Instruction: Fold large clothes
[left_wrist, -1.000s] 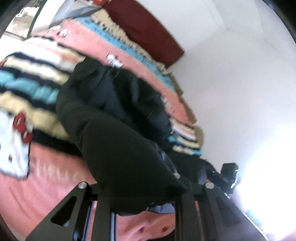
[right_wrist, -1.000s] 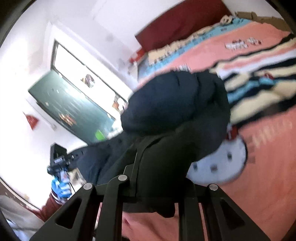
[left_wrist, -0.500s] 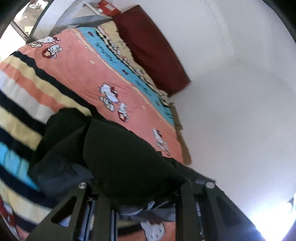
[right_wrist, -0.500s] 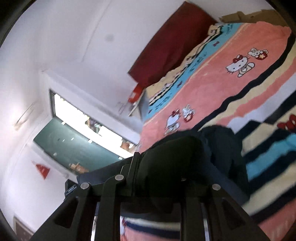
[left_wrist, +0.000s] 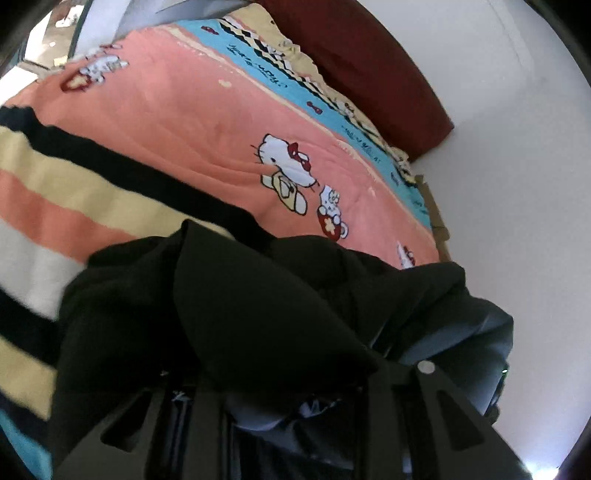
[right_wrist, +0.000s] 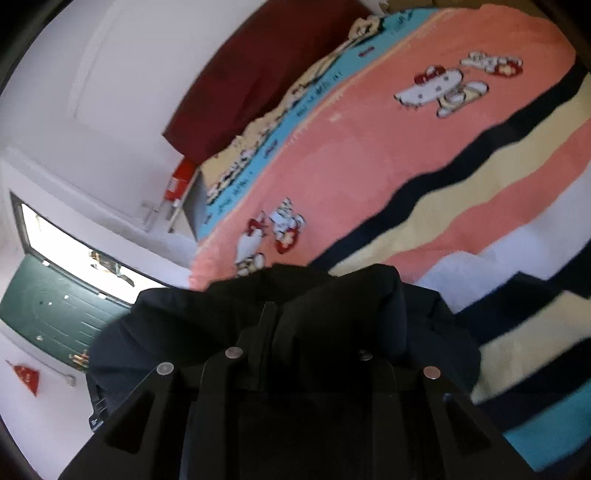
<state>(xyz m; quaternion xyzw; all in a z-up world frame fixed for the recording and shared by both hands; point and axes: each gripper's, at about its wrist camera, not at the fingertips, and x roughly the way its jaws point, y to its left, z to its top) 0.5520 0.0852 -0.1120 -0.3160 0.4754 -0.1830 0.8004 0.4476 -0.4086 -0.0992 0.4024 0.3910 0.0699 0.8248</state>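
Black padded jacket (left_wrist: 258, 325), bunched and draped over both claws, carried above the near part of the bed (left_wrist: 192, 122). Left claw (left_wrist: 291, 402) clenched on a thick fold of the garment, fabric spilling over the fingers and hiding the tips; grey-blue lining exposed just beside the right-hand finger. Right claw (right_wrist: 299, 373) likewise buried in dark cloth, a zipper strip running up between the fingers, so apparently clamped on the jacket's front edge, though the jaw gap itself hidden. Held at two separate points, probably to spread the bulky garment by its width and keep it from collapsing into a heap. Pink cartoon-cat bedspread (right_wrist: 369, 155) stretched flat underneath, striped towards the near edge, offering a broad soft surface for laying out. Dark red pillow (left_wrist: 369, 66) against the wall at the head of the bed, well apart from the work. Judged step: lowering and flattening the jacket onto the bedspread ahead of any fold; no crease made yet. Risk: slippery padded fabric sliding out of one grip and twisting.
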